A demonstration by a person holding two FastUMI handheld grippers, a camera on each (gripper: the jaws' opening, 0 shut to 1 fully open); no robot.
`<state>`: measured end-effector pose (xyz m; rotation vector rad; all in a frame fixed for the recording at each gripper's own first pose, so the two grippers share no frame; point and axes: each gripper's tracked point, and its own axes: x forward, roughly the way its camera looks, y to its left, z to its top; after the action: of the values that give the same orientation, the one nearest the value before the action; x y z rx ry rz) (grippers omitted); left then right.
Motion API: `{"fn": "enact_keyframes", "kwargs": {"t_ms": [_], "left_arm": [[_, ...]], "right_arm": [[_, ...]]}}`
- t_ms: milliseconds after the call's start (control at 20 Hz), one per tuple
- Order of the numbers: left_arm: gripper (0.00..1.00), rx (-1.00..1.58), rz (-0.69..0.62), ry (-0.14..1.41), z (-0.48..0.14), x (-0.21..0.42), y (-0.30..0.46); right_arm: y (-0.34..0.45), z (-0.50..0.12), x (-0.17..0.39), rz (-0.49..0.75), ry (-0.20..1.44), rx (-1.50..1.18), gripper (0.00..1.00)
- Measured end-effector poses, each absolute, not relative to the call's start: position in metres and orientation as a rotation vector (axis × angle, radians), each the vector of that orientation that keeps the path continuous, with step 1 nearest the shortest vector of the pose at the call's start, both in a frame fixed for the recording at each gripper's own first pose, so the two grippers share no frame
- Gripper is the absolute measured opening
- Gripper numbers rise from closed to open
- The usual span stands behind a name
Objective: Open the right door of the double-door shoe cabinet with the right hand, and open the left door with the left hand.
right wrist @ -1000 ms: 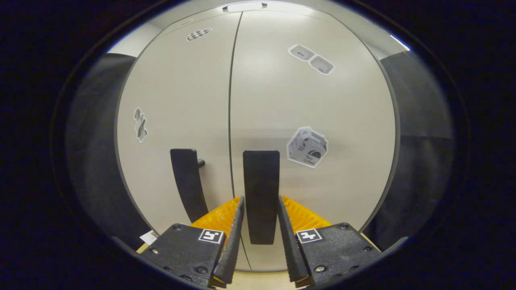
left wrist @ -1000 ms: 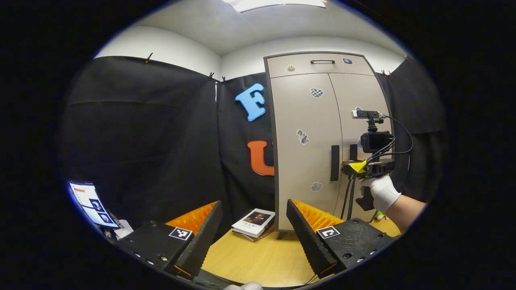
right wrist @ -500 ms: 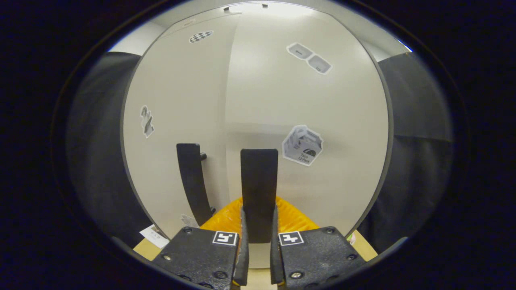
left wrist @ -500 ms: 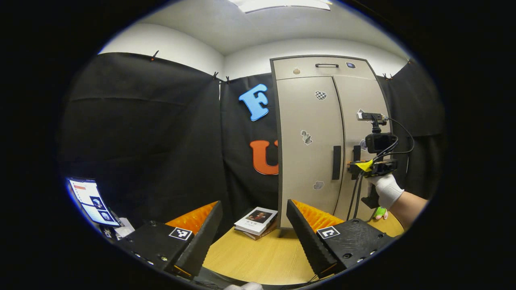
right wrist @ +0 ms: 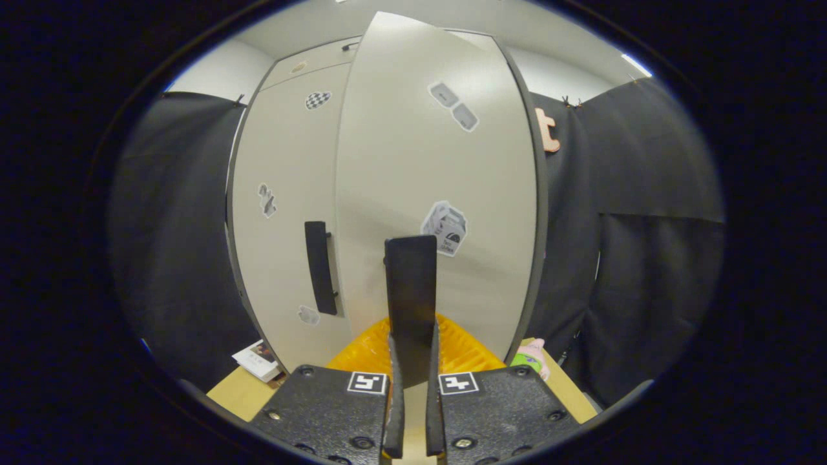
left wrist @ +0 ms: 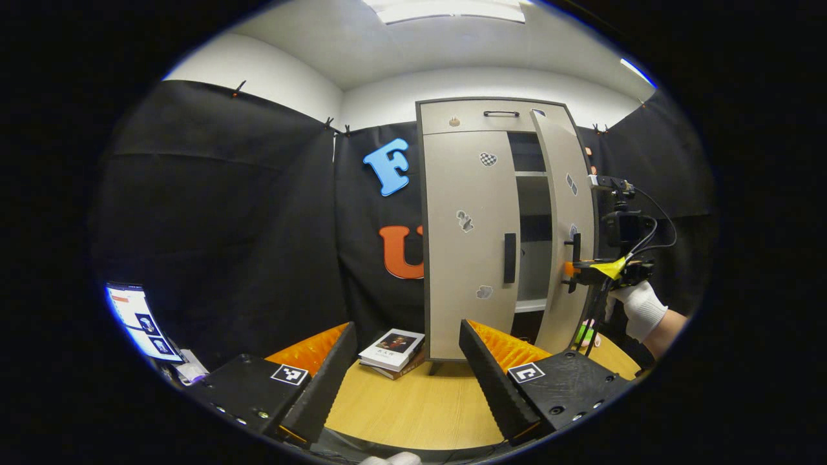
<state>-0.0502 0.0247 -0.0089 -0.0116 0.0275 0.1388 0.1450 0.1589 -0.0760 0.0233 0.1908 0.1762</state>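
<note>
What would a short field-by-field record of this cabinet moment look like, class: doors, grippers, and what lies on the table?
right door: swung partly open, shelves visible behind it
left door: closed, its handle untouched
right gripper: shut on right door handle, both fingers pressing its sides
left gripper: open, held back above the table, apart from the cabinet
on table: books stacked beside the cabinet's left side
task stage: right door underway, left door not yet begun

Wooden table (left wrist: 413, 413), two stacked books (left wrist: 391, 345) toward its far edge, lit tablet screen (left wrist: 139, 320) off its left edge, small green and pink toy (right wrist: 531, 356) near its far right corner, ceiling light panel (left wrist: 452, 10) overhead
</note>
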Motion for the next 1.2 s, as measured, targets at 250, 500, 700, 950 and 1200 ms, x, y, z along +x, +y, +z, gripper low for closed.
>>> {"fn": "enact_keyframes", "kwargs": {"t_ms": [250, 500, 700, 950, 1200], "left_arm": [[0.96, -0.006, 0.080, 0.022, -0.007, -0.055, 0.004], [0.96, -0.003, 0.043, 0.016, -0.004, -0.054, -0.029], [0.96, 0.001, 0.045, 0.014, 0.001, -0.047, -0.054], [0.96, -0.002, 0.085, 0.007, 0.009, -0.041, -0.094], [0.96, -0.003, 0.128, 0.019, 0.010, -0.034, -0.130]], "right_arm": [[0.089, -0.073, 0.114, 0.101, 0.179, 0.037, 0.10], [0.042, -0.077, 0.116, 0.102, 0.175, -0.024, 0.04], [0.014, -0.074, 0.124, 0.119, 0.169, -0.015, 0.04], [-0.010, -0.070, 0.132, 0.198, 0.161, -0.006, 0.02], [-0.026, -0.069, 0.135, 0.268, 0.165, -0.030, 0.03]]}}
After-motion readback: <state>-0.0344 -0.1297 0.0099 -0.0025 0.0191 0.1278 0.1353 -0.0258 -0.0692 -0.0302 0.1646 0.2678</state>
